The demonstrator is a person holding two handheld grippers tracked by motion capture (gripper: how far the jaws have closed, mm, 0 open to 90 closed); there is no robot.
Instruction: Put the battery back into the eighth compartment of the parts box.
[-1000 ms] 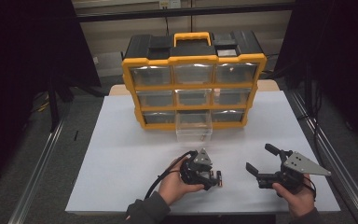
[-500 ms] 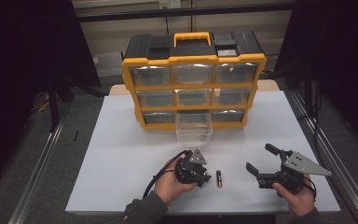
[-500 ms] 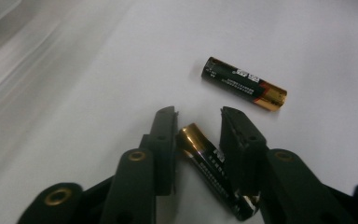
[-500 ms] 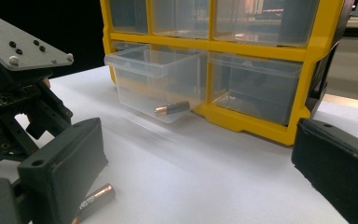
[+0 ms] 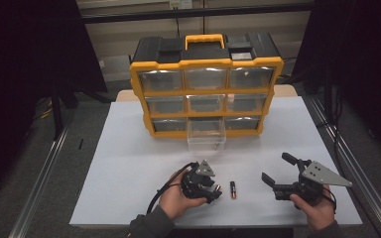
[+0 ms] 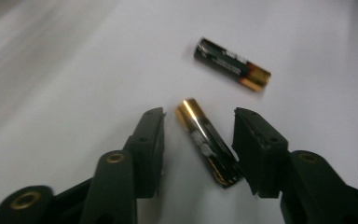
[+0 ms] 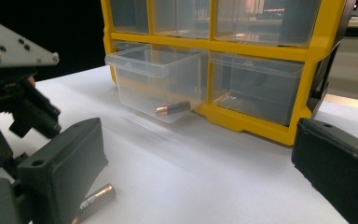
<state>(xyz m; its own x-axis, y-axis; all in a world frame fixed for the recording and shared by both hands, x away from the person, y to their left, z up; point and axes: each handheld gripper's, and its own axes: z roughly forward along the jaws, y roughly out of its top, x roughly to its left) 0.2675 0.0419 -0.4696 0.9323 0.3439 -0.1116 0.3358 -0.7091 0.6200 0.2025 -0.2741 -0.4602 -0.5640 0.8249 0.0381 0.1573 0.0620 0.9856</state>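
Here, two batteries are seen on the white desk [image 5: 129,163]. In the left gripper view, one battery [image 6: 208,141] lies between the spread jaws of the left gripper [image 6: 198,144], untouched on either side so far as can be told; a second battery [image 6: 232,64] lies just beyond it, toward the upper right of that frame. In the high view, one battery [image 5: 232,190] is visible right of the left gripper [image 5: 213,191], low in the frame. The right gripper [image 5: 278,171] is held at lower right with its jaws spread wide and nothing between them.

A yellow-framed organiser [image 5: 206,89] with clear plastic drawers stands at the upper centre. The bottom middle drawer [image 5: 206,134] is pulled out; in the right gripper view a further battery [image 7: 172,108] rests inside it against the front wall.

Handling, as judged: the batteries are small rigid cylinders, light, with smooth glossy black wrap and copper-coloured ends. They are likely to roll on the flat desk and slip if pinched near an end. The hold is best taken across the middle of the barrel, jaws square to the long axis. No fragility is expected. The drawer is thin, stiff, transparent plastic and probably slides easily, so it should not be knocked.
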